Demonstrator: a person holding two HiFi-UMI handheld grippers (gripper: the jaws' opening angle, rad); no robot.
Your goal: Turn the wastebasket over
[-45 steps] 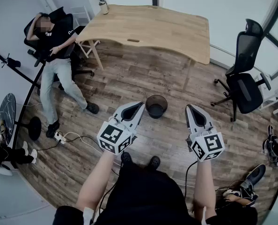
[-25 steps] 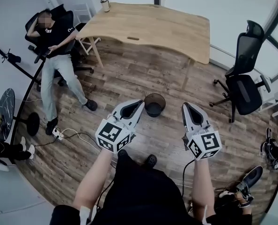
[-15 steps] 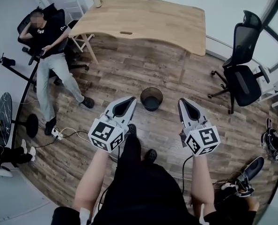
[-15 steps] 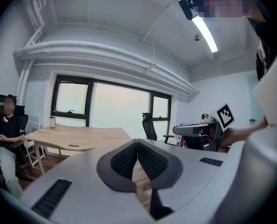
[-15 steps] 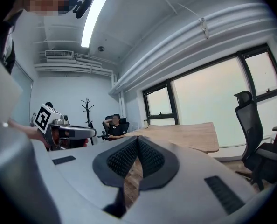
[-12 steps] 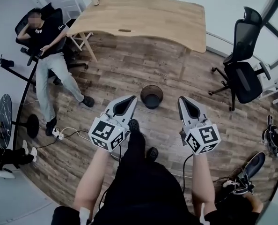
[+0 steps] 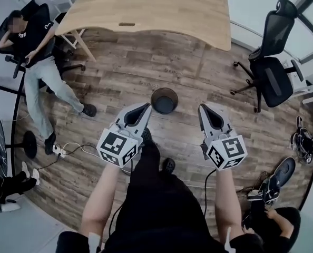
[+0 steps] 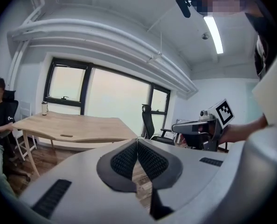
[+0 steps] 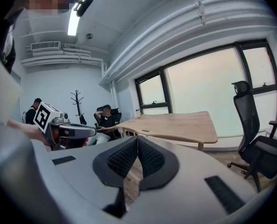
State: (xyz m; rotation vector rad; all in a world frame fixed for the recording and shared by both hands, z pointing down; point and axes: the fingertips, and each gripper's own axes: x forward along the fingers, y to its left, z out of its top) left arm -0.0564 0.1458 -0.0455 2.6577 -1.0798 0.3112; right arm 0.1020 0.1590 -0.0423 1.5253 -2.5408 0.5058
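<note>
Wood-plank floor (image 7: 146,62) carries the black wastebasket (image 7: 164,100) upright, mouth up, well clear of the desk's (image 7: 162,7) near edge, while the left gripper (image 7: 146,106) and right gripper (image 7: 202,108), both shut and empty, sit short of it on either side, likely lined up for a two-sided hold.

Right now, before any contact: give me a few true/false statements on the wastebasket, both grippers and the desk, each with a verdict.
1. The wastebasket stands upright, mouth up. True.
2. The left gripper is shut on the wastebasket's rim. False: its jaws are together on nothing, and in the head view it is short of the basket.
3. The right gripper has its jaws together and holds nothing. True.
4. The wastebasket sits on the wooden desk. False: it is on the wood floor, in front of the desk.
5. In the head view the wastebasket lies ahead of the two grippers, between them. True.
</note>
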